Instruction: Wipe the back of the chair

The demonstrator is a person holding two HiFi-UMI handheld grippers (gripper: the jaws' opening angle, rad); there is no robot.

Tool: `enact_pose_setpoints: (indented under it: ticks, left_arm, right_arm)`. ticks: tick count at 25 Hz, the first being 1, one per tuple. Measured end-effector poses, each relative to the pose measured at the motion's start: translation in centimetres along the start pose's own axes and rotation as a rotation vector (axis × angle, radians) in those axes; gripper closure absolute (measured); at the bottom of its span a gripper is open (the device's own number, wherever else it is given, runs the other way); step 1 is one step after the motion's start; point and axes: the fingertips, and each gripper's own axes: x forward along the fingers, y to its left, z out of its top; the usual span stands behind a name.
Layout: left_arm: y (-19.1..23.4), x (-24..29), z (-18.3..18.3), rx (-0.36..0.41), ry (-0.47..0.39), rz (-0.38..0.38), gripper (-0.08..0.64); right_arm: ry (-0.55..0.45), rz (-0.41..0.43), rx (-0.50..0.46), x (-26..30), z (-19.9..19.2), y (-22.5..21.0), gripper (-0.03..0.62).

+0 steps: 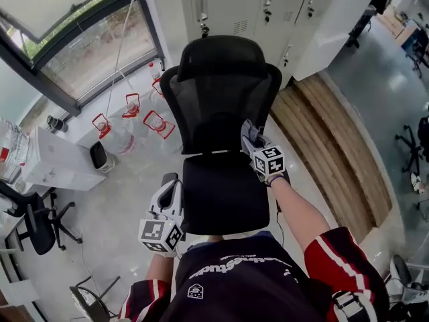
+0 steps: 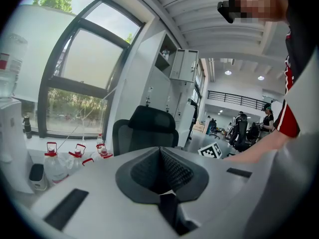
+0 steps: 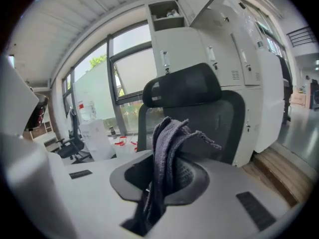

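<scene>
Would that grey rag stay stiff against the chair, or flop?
Probably floppy: the grey rag droops in folds from the right hand-held gripper. It looks light, its edge frayed. Against the chair back it would likely bunch.

**Bottles, lockers and boards around the room**

Clear water bottles (image 1: 159, 125) with red handles stand grouped on the pale floor (image 1: 114, 213) below a tall window (image 1: 74, 45). White metal lockers (image 1: 234, 2) line the far wall. Wooden boards (image 1: 328, 146) run along the right. A white unit (image 1: 57, 163) sits at left, near a spare black office chair (image 1: 33, 223).
</scene>
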Motion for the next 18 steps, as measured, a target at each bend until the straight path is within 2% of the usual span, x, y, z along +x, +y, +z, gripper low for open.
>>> enact_pose_setpoints:
  ticks: [5, 9, 13, 18]
  left_arm:
    - [-4.6, 1.0, 0.9, 0.023, -0.022, -0.041, 0.535]
    - [-9.1, 1.0, 1.4, 0.057, -0.039, -0.074, 0.535]
    - [-12.6, -0.1, 1.8, 0.072, -0.048, -0.088, 0.535]
    - [-16.1, -2.0, 2.8, 0.099, -0.076, -0.107, 0.535]
  right_arm:
    - [-0.056, -0.096, 0.052, -9.3, -0.6, -4.8, 0.523]
    - [-0.076, -0.175, 0.073, -16.0, -1.0, -6.9, 0.523]
    - [-0.106, -0.207, 0.081, -21.7, 0.7, -6.2, 0.523]
    - [-0.184, -0.161, 0.089, -27.6, 4.6, -2.0, 0.523]
